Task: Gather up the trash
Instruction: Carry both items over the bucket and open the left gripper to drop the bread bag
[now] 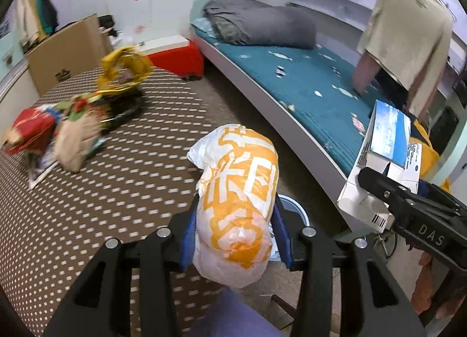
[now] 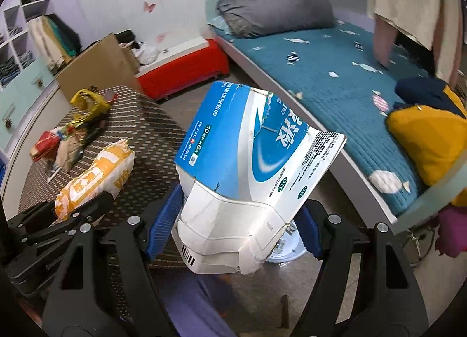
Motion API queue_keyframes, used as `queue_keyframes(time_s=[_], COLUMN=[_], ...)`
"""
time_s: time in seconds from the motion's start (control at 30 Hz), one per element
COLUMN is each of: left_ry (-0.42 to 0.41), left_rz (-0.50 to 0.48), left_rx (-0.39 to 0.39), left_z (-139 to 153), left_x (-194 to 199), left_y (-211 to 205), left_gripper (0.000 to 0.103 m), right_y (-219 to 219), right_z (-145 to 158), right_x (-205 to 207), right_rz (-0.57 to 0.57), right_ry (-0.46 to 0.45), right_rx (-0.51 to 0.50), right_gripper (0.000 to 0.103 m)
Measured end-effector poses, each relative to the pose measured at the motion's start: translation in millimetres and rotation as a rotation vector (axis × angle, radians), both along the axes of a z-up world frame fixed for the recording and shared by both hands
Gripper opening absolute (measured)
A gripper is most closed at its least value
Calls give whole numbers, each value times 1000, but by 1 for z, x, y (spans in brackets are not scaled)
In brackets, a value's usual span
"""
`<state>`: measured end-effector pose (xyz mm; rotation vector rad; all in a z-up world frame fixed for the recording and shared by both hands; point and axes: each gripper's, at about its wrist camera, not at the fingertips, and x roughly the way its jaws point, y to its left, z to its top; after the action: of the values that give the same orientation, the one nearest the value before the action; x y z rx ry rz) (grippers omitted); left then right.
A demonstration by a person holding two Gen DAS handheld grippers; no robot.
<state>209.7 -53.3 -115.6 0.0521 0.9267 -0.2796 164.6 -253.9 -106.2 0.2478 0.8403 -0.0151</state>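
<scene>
Two grippers are each carrying a piece of rubbish above the floor beside the bed. The left gripper (image 1: 233,220) is clamping a crumpled orange-and-white plastic bag (image 1: 238,191) between its blue pads (image 1: 186,233), and the bag is sticking up and forward out of the jaws. The right gripper (image 2: 233,220) is squeezing a torn blue-and-white cardboard box (image 2: 251,167), its white flaps crushed between the pads while the printed blue face is tilting up toward the camera. In the left wrist view the same box is showing at the right edge, with the right gripper's black body just under it and a person's fingers (image 1: 423,287) wrapping the handle.

Both loads are hanging over a round white bin (image 2: 284,246), whose rim is peeking out just below the box and behind the bag. Off to the left, a brown table with white dots (image 1: 116,162) is still holding more litter: a yellow wrapper (image 1: 125,65), a red packet (image 1: 29,132) and a beige crumpled bag (image 1: 73,141), all lying close together and blurred. Beyond the table a cardboard carton (image 2: 99,68) and a red box with a white lid (image 2: 181,65) are sitting on the floor. To the right, the bed with a teal sheet (image 1: 306,80) is bearing a grey pillow (image 1: 262,24).
</scene>
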Motion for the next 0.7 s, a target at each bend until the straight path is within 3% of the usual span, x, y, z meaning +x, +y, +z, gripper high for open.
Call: queue_keyframes(time_s=[0.7], left_ry=[167], left_rz=[-243], left_rx=[127], left_z=[-76], left_x=[25], left_y=[-147], left_gripper=[45], right_y=[-108], right_z=[-74], right_x=[-14], right_rz=[-245], right_ry=[181], right_rx=[33], right_gripper=[72])
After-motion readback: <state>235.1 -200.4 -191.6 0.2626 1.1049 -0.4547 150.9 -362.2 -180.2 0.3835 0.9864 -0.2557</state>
